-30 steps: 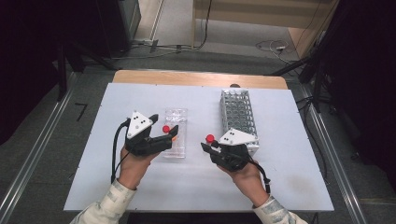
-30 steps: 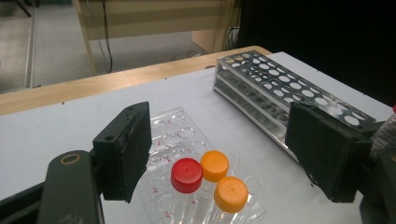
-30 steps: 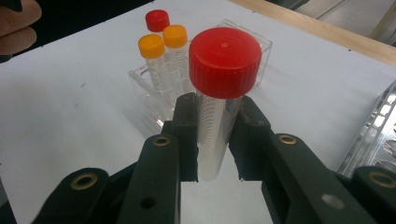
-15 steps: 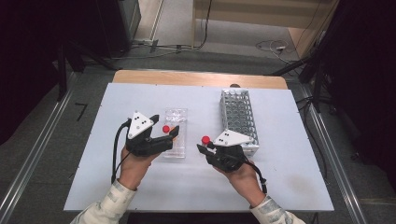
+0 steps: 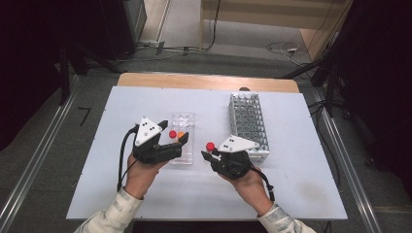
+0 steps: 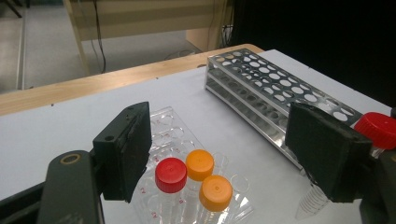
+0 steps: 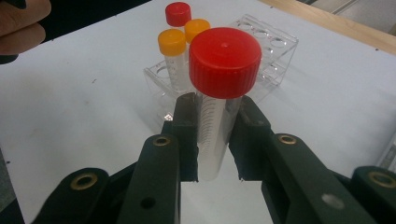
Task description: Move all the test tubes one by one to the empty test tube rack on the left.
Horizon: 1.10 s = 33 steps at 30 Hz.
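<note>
Three capped tubes [image 6: 194, 175] already seated in clear rack [image 5: 182, 141], 4th red-cap tube [image 7: 219, 93] clamped upright in R gripper [image 7: 212, 140] just beside it, L gripper [image 6: 224, 154] jaws apart, nothing held; est. insertion remaining.

- In the right gripper view, the held tube's [image 7: 212, 135] lower end was hidden behind the right gripper [image 7: 212, 140], its jaws clamped on the clear body.
- The metal rack [image 7: 388, 151] was cut off by that view's right edge, leaving a sliver.
- A hand [image 7: 21, 21] was cropped at the top left corner.
- In the left gripper view, the red-capped tube [image 6: 379, 130] was largely hidden behind the wide-open left gripper [image 6: 233, 154], and the right edge cut it.
- The tubes in the clear rack [image 6: 163, 121] ran off the bottom edge.
- In the high view, the printing on the tubes was too small to read.
</note>
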Each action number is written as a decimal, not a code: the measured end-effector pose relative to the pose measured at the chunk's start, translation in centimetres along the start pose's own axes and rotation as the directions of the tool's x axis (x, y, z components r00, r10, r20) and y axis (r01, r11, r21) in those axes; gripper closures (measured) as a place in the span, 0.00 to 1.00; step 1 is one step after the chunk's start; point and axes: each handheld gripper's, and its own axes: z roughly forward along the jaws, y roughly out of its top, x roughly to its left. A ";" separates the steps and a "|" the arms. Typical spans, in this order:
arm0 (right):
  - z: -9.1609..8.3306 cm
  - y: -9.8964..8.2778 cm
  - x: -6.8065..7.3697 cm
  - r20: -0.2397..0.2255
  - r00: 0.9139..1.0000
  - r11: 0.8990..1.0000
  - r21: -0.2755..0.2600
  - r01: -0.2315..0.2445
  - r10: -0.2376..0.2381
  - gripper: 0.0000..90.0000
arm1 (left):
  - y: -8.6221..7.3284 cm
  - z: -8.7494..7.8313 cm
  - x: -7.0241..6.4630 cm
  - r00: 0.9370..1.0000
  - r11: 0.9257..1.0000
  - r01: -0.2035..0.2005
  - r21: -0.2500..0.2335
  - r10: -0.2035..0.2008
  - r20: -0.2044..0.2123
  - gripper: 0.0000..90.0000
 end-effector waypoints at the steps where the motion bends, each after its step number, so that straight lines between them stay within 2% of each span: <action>1: 0.1 0.0 0.0 -0.002 1.000 1.000 -0.002 0.005 -0.005 0.79 | 0.0 0.0 0.0 1.000 1.000 -0.002 0.000 0.002 0.000 0.26; 8: 0.5 0.1 0.3 -0.005 1.000 1.000 0.005 0.007 -0.007 0.79 | 0.1 -0.1 -0.2 1.000 1.000 -0.004 0.001 0.004 0.017 0.26; 13: 0.7 0.3 0.4 -0.009 1.000 1.000 0.002 0.011 -0.011 0.79 | 0.2 -0.2 -0.7 0.999 1.000 -0.010 0.004 0.009 0.053 0.26; 19: 1.3 0.5 0.4 -0.008 1.000 1.000 0.007 0.009 -0.009 0.79 | 0.3 -0.3 -1.7 0.993 1.000 -0.030 0.007 0.029 0.110 0.29; 22: 1.6 0.5 0.4 -0.009 1.000 1.000 0.012 0.015 -0.015 0.79 | 0.4 -0.3 -2.1 0.987 0.999 -0.048 0.013 0.046 0.153 0.34; 26: 1.9 0.5 0.6 -0.011 1.000 1.000 0.015 0.020 -0.020 0.79 | 0.3 -0.1 -2.7 0.975 0.997 -0.070 0.031 0.061 0.214 0.43; 33: 1.9 0.7 0.9 -0.015 1.000 1.000 0.012 0.027 -0.027 0.79 | 0.1 0.3 -3.4 0.962 0.994 -0.096 0.045 0.081 0.262 0.56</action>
